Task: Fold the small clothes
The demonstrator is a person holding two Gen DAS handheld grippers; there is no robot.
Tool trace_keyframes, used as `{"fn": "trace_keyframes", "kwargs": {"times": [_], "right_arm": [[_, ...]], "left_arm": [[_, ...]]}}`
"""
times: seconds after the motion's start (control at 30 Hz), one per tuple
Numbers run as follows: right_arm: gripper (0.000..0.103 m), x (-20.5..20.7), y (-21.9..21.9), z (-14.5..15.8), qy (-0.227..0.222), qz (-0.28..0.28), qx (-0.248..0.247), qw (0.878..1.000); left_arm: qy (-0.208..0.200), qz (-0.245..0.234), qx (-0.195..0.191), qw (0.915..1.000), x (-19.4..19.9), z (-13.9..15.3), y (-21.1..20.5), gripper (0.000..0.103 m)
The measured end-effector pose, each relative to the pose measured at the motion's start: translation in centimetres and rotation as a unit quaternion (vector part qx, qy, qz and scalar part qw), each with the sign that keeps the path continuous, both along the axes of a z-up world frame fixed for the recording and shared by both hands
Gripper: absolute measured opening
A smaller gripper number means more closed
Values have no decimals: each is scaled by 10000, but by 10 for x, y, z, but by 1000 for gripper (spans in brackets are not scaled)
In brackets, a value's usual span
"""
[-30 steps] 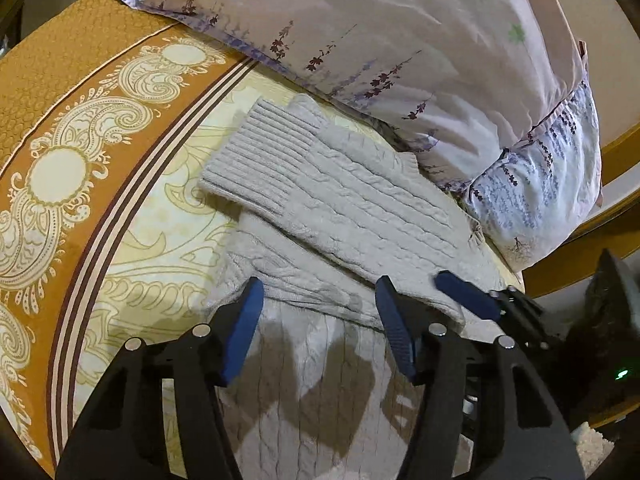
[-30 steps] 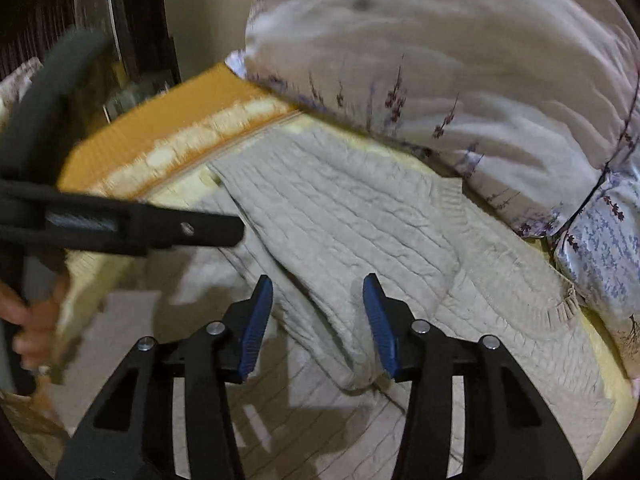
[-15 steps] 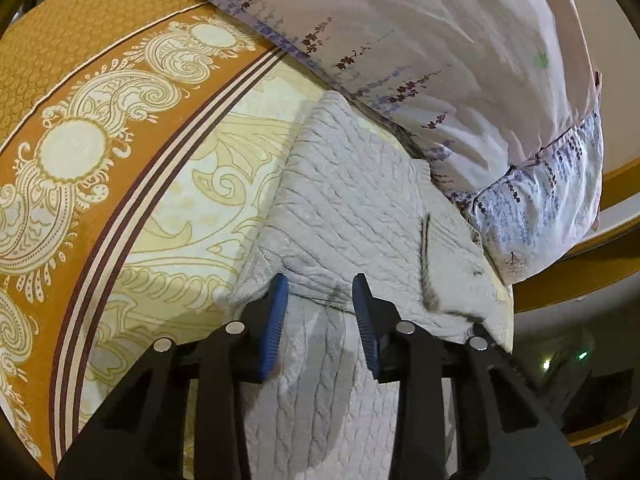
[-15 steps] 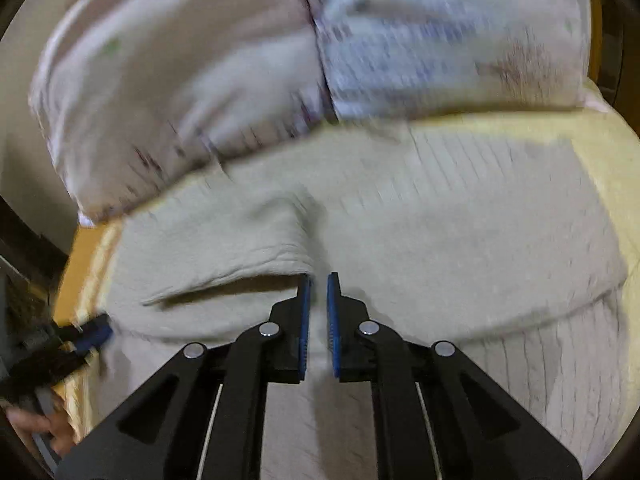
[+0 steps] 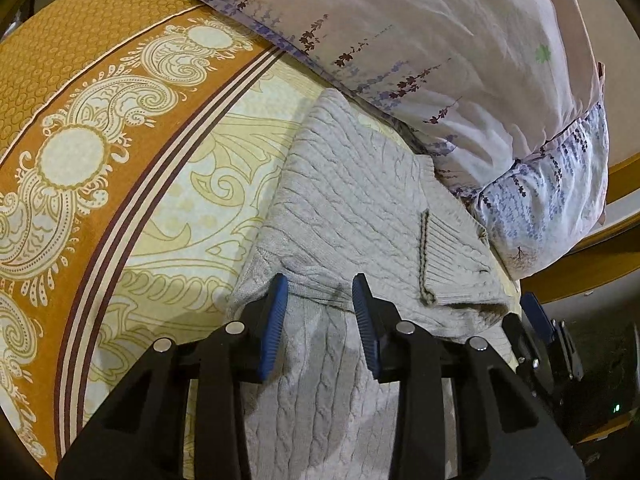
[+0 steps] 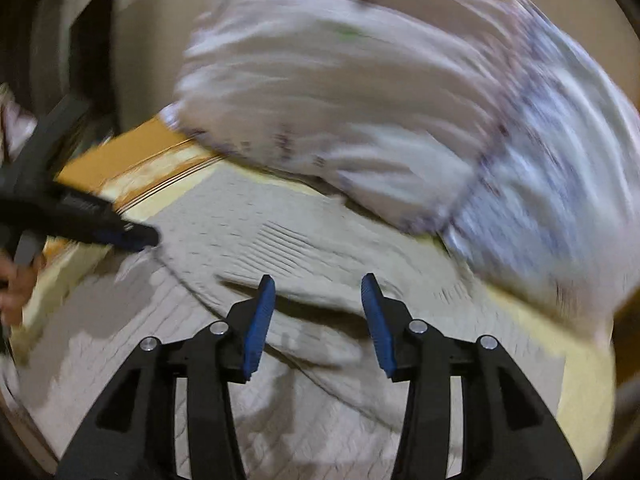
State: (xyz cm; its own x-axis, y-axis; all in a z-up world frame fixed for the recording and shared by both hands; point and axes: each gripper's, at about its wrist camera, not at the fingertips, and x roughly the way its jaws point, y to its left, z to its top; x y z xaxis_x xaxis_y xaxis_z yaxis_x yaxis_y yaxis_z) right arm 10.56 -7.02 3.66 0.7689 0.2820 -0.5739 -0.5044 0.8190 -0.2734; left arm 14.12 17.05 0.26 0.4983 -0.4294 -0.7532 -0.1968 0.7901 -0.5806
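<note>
Item: grey knit sweater [image 5: 352,208], lying on patterned bedspread [image 5: 120,128], pillow [image 5: 460,60] at one o'clock. Sleeves lying folded inward; body fold remaining. Left gripper [image 5: 318,300] hovering part-open at fold edge, gripping nothing. Right gripper [image 6: 318,304], jaws just opening, holding nothing.

Showing as chunky cable-knit wool or yarn, soft and matt, the pale grey sweater [image 5: 352,208], with a ribbed cuff lying at about three o'clock of its folded part. Spreading beneath at nine o'clock, a smooth printed cotton-like bedsheet [image 5: 120,152], matt ochre and cream. Puffing up at twelve o'clock, a thin, creased fabric pillow [image 5: 440,40] with a slight sheen. Looking like matt black moulded plastic, the left gripper [image 5: 320,308] and right gripper [image 6: 318,308], carrying ridged blue rubbery pads and shiny metal pins.
</note>
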Motion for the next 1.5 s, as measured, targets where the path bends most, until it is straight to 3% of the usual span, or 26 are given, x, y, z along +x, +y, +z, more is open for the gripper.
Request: {"fn": "trace_keyframes", "kwargs": {"times": [0.13, 0.23, 0.3, 0.33, 0.43, 0.5, 0.57, 0.67, 0.8, 0.9, 1.03, 1.1, 1.13, 1.17, 1.3, 1.37, 1.43, 1.5], "right_arm": [[45, 9, 33, -22, -145, 378, -1020, 9940], [42, 14, 43, -37, -103, 410, -1518, 9875], [15, 22, 45, -43, -41, 330, -1614, 9863], [6, 25, 40, -39, 29, 195, -1456, 9892], [6, 28, 10, -10, -98, -356, -495, 9981], [6, 28, -20, 10, -179, -851, 272, 9958], [6, 25, -72, 29, -151, -1614, 1437, 9763], [6, 21, -157, 15, 424, -2806, 3018, 9101], [6, 30, -207, -52, 1844, -3279, 3908, 8401], [14, 22, -212, -64, 1992, -3257, 4190, 8238], [33, 18, -229, -66, 1926, -3468, 4492, 8005], [32, 22, -237, -69, 1996, -3576, 4542, 7912], [22, 22, -242, -70, 2038, -3614, 4548, 7881], [7, 26, -244, -69, 2061, -3631, 4446, 7925], [7, 21, -241, -43, 1533, -3451, 4143, 8281], [7, 26, -239, -46, 1668, -3550, 3856, 8352], [9, 37, -237, -61, 2106, -3679, 3454, 8373], [14, 35, -237, -55, 2054, -3593, 3411, 8441]], "left_arm": [[1, -12, 20, 10000, 0, 0, 0, 36], [10, -33, 50, 10000, 1, 0, 0, 36], [11, -41, 48, 10000, 1, 0, 0, 36], [8, -41, 46, 10000, 1, 0, 0, 36], [7, -45, 61, 10000, 1, 0, 0, 36], [13, -42, 75, 10000, 1, 1, 0, 36], [13, -38, 71, 10000, 1, 1, 1, 36], [7, -28, 75, 10000, 0, 1, 1, 36], [-8, -53, 127, 9999, 1, 1, 0, 36], [2, -64, 126, 9999, 1, 1, 0, 36], [1, -65, 141, 9999, 2, 1, -1, 36], [-6, -45, 133, 9999, 1, 1, 0, 36], [-7, -43, 132, 9999, 1, 1, 0, 36], [-4, -40, 134, 9999, 1, 1, 0, 36], [-13, -50, 150, 9999, 1, 1, 0, 36], [-31, -52, 174, 9998, 1, 1, 0, 36], [-75, -115, 232, 9996, 0, 2, -2, 37], [-56, -206, 294, 9993, 0, 4, -4, 37]]}}
